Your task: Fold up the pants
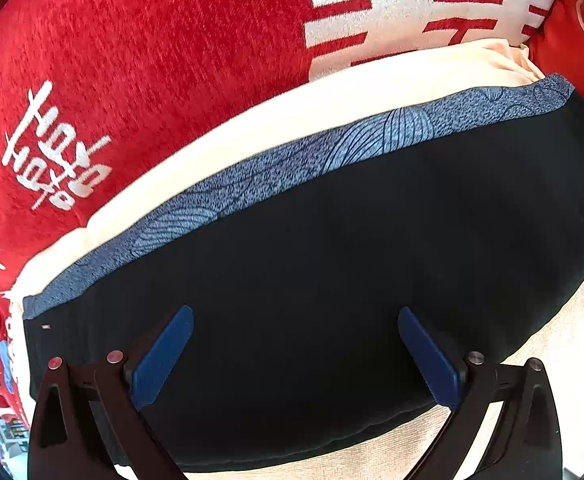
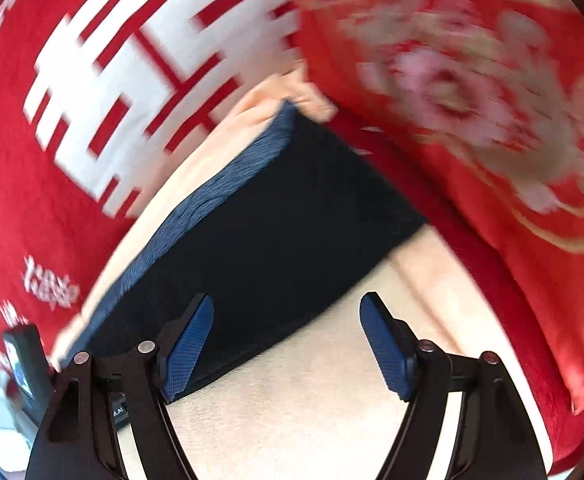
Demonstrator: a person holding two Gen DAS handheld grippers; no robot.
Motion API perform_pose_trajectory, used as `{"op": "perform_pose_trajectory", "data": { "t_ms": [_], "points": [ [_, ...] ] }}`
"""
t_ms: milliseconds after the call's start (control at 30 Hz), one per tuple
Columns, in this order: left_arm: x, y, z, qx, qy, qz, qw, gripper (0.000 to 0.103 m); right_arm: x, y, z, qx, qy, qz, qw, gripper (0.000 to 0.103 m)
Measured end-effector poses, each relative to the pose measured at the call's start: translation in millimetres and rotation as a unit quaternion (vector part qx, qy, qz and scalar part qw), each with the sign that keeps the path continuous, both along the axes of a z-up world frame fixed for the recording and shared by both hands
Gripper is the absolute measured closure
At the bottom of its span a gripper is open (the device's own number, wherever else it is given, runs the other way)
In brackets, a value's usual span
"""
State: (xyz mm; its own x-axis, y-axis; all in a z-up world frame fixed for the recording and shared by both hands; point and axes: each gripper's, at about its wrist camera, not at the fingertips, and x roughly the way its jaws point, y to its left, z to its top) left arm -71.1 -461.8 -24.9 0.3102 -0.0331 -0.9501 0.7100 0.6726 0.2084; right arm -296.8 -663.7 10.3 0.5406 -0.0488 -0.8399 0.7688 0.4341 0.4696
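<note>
The pants are black with a blue patterned band along their far edge. They lie folded flat on a cream sheet. My left gripper is open and empty just above the black cloth, both blue pads over it. In the right wrist view the pants lie as a dark rectangle ahead and to the left. My right gripper is open and empty at their near edge, the left pad over the cloth and the right pad over the bare sheet.
A red blanket with white lettering lies beyond the pants. A red embroidered cushion lies at the right. A dark device shows at the left edge of the right wrist view.
</note>
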Motion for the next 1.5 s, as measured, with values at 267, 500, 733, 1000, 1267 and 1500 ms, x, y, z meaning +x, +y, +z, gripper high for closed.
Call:
{"op": "perform_pose_trajectory", "data": {
  "t_ms": [267, 500, 733, 1000, 1267, 1500],
  "points": [
    [-9, -26, 13, -0.040, 0.029, -0.006, 0.9988, 0.000, -25, -31, -23, 0.044, -0.012, -0.080, 0.996, 0.055],
    [-25, -43, 14, -0.044, 0.034, -0.017, 0.9983, 0.000, -29, -35, -23, 0.029, 0.007, -0.093, 0.995, 0.089],
    [-26, -52, 8, -0.040, 0.036, -0.020, 0.9984, 0.000, -15, -21, 30, -0.070, -0.020, -0.037, 0.997, 0.082],
    [-19, -41, -6, -0.049, 0.051, 0.007, 0.9975, 0.000, 22, -59, -15, -0.039, 0.041, -0.013, 0.998, 0.087],
    [-11, -28, -11, -0.063, 0.064, 0.011, 0.9959, 0.000, -19, -23, -8, 0.068, -0.038, -0.013, 0.997, 0.064],
    [10, 33, 17, -0.062, 0.051, 0.035, 0.9962, 0.000, -1, 52, -33, 0.204, -0.105, 0.043, 0.972, 0.064]
  ]
}}
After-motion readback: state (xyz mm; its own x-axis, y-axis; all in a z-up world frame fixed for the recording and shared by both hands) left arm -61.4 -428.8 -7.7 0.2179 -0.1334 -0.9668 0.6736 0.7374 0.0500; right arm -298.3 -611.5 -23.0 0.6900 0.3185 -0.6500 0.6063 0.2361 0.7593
